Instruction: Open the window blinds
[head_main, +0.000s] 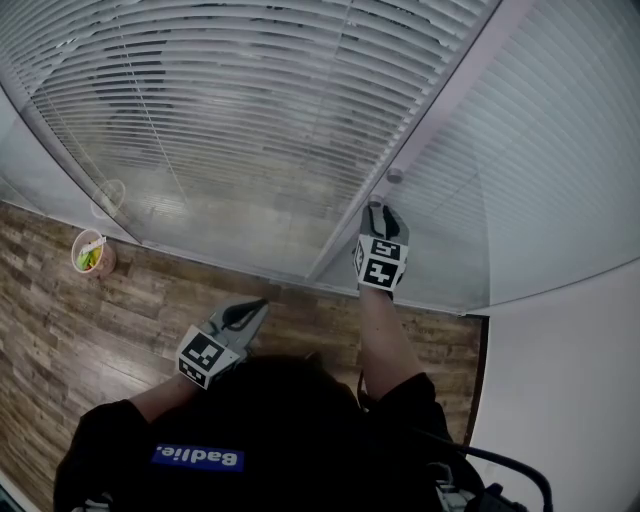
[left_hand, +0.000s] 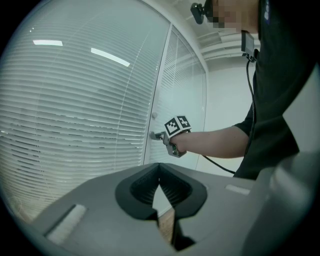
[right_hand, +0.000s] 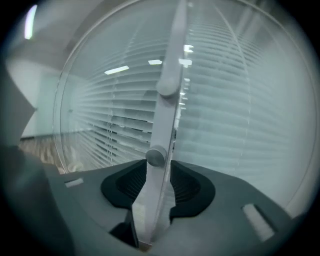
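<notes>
"At the window post (head_main: 452, 90), which claw is nearer the blinds' (head_main: 230, 110) knob (right_hand: 156, 156)?"

"The right claw (right_hand: 157, 172): jaws apart on both sides of the knob, not pressing, the post upright between them. The left claw (left_hand: 160, 183) hangs back, closed, empty. Blinds hang lowered beside it."

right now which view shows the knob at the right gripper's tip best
The right gripper view: the knob sits close and sharp at the mouth of the right gripper's jaws. The head view shows only a sliver past that gripper's tip; in the left gripper view it is a tiny distant stub.
</notes>
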